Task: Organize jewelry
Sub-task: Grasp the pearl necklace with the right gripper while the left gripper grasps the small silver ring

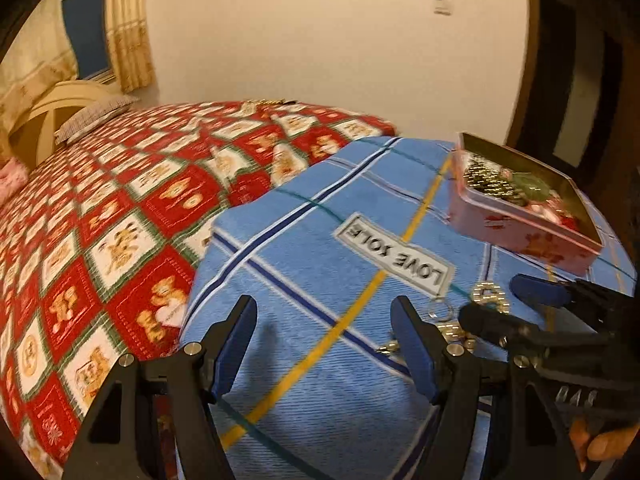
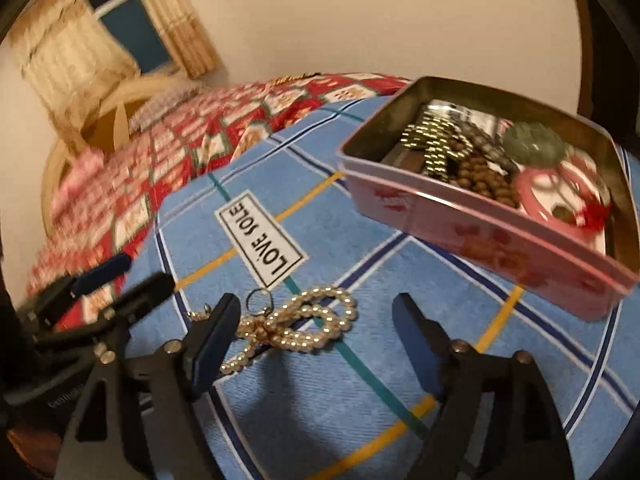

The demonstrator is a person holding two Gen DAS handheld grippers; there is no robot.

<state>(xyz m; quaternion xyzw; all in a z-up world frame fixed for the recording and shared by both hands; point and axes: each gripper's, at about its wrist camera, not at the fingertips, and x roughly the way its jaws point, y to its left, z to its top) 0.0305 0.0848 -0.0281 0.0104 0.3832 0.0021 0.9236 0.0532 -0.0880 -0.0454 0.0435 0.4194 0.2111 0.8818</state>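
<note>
A pearl necklace (image 2: 298,326) lies knotted on the blue plaid cloth (image 2: 320,240), with a small metal ring (image 2: 260,300) beside it. My right gripper (image 2: 316,312) is open, its fingers either side of the necklace, just above it. A pink tin (image 2: 480,236) at the right holds gold beads, brown beads, a green piece and a pink bangle. My left gripper (image 1: 324,312) is open and empty over the cloth. In the left wrist view the right gripper (image 1: 504,300) shows at the right over the pearls (image 1: 488,294), with the tin (image 1: 516,224) behind.
The cloth has a "LOVE SOLE" label (image 1: 394,258) and lies on a bed with a red and white bear quilt (image 1: 120,208). A pillow (image 1: 92,116) and headboard are at the far left. A wall and dark doorway stand behind.
</note>
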